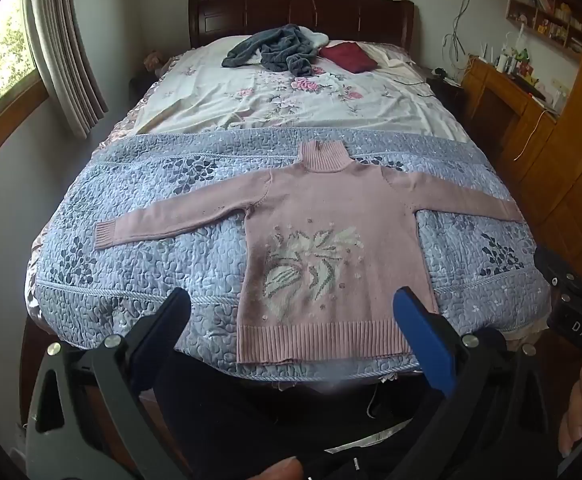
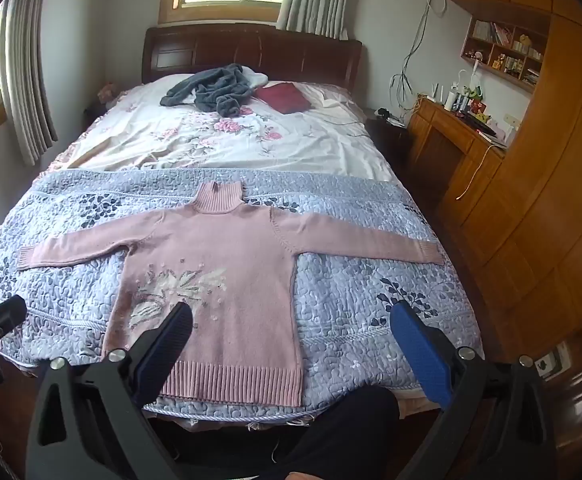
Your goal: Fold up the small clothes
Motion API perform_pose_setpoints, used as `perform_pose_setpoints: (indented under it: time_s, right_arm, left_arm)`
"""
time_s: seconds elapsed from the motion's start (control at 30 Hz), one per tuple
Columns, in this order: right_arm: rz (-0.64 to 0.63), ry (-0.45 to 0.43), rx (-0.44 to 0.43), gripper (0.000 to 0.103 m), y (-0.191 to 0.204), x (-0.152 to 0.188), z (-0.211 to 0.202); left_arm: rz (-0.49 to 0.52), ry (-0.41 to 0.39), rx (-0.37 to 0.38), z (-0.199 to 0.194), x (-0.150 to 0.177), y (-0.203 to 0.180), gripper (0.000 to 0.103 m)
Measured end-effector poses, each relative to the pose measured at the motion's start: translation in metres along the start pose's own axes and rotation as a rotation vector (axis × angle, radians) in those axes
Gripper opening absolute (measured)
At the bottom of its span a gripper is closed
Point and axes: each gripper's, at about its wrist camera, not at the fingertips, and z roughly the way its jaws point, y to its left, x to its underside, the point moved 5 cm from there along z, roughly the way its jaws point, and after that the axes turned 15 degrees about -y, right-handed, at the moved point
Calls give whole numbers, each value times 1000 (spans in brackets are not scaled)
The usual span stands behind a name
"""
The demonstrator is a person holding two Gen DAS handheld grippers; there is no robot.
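Left wrist view: left gripper (image 1: 291, 304) jaws spread wide, holding nothing, above the pink sweater (image 1: 323, 248) lying flat on the bed (image 1: 131, 280). Right gripper (image 2: 291, 316) likewise spread, empty; sweater at 11 o'clock, hem partly hidden.

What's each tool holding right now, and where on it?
Nothing. Left tool and right tool are both open, short of the pink sweater lying flat.

Bare quilt (image 2: 351, 292) open either side of the sweater (image 2: 227, 264); grey clothes heap (image 2: 211, 90) and red item, maybe folded cloth (image 2: 285, 98), lie far ahead.
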Motion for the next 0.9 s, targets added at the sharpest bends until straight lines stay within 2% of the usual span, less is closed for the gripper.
perform_pose_setpoints:
  time_s: [0.9]
  right_arm:
    - [12, 4, -5, 99, -3, 0, 6]
  left_arm:
    - [-3, -15, -15, 0, -6, 13, 100]
